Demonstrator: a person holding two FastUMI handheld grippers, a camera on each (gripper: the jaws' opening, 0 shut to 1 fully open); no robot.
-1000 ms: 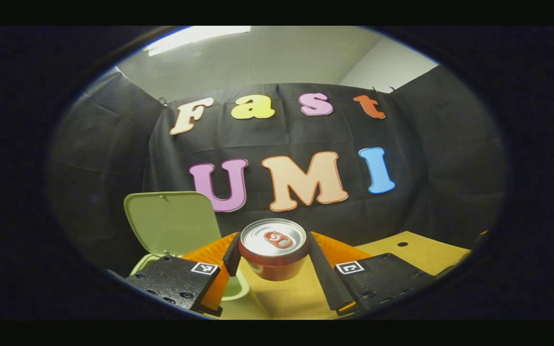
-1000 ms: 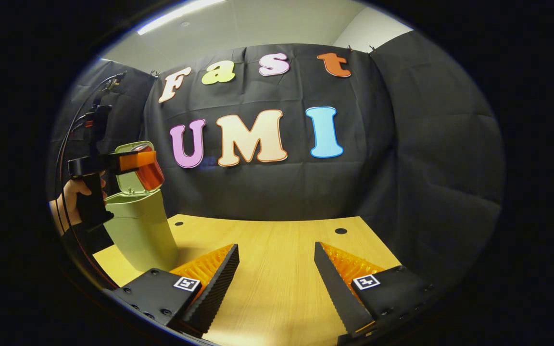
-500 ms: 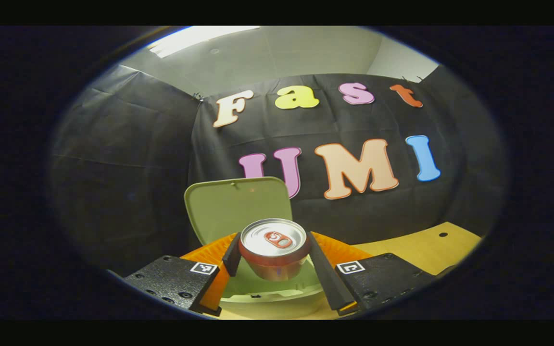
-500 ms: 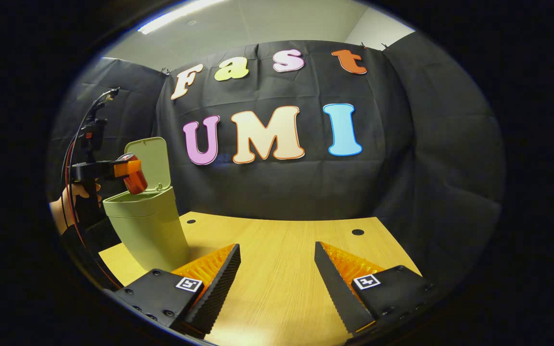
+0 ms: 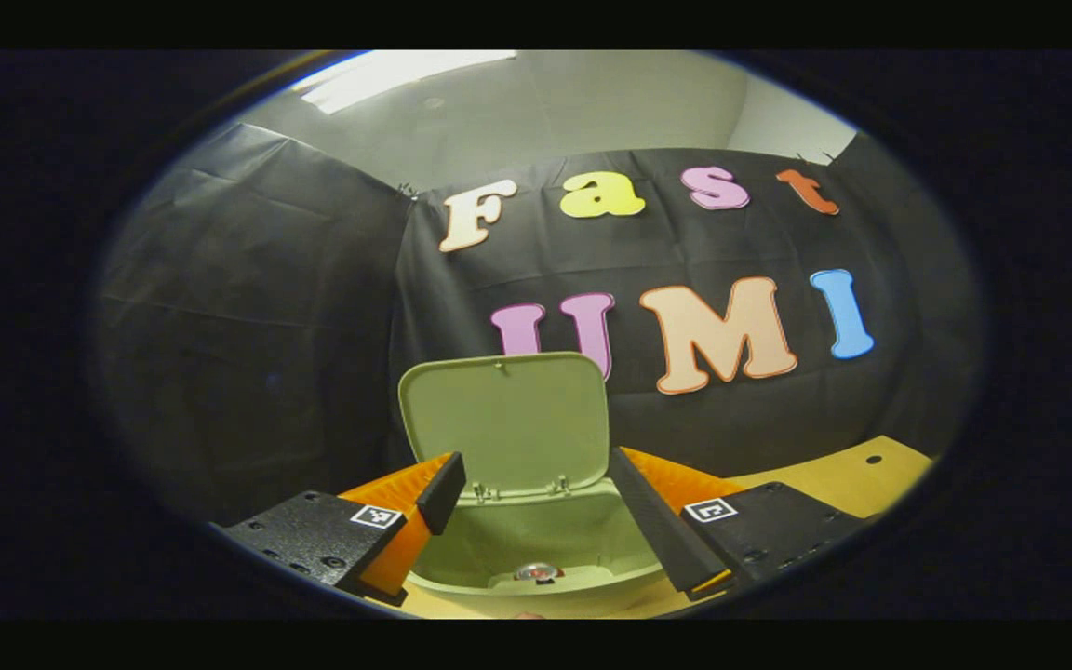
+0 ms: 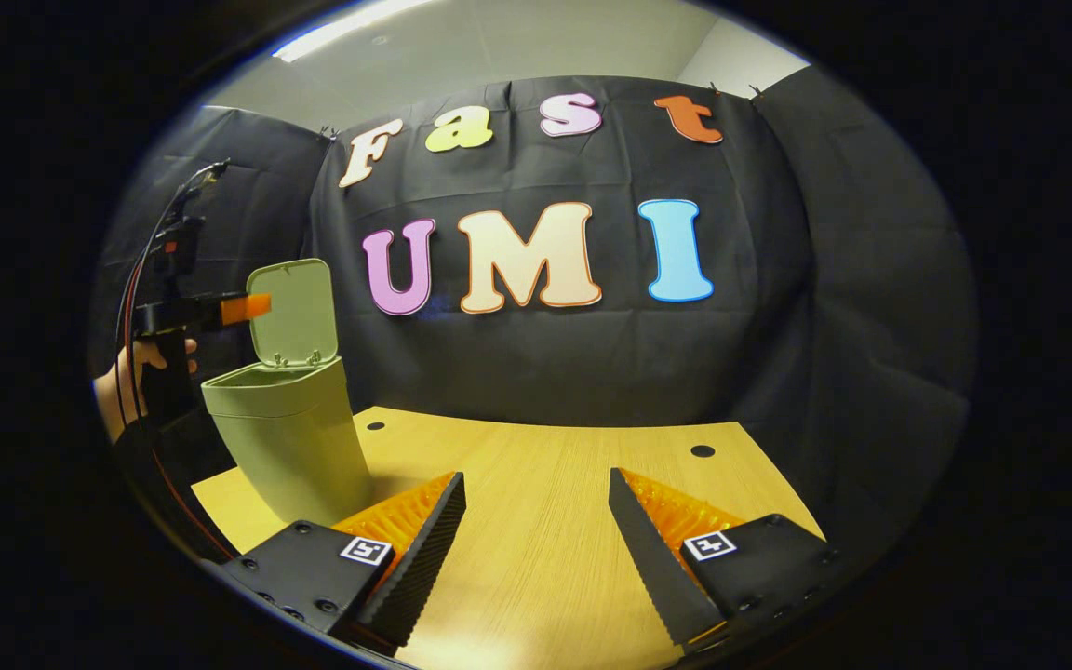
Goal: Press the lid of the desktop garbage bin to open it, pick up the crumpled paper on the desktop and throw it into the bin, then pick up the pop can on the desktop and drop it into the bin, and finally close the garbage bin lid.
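Note:
The green bin (image 5: 536,549) stands with its lid (image 5: 508,423) swung up and back. My left gripper (image 5: 536,479) hovers open just above the bin's mouth, with nothing between its fingers. Down inside the bin the silver top of the pop can (image 5: 537,571) shows. In the right gripper view the same bin (image 6: 289,442) stands at the table's left end, its lid (image 6: 292,312) upright, and the left gripper (image 6: 243,307) is held by a hand (image 6: 131,381) above the bin's mouth. My right gripper (image 6: 536,493) stays open low over the table.
The wooden table (image 6: 545,521) has small round holes (image 6: 703,450) near its back edge. Black cloth walls close in the back and both sides. Cables (image 6: 159,233) run up from the left gripper.
My left gripper has opened and let go of the pop can, which has dropped into the bin. The right gripper has barely moved.

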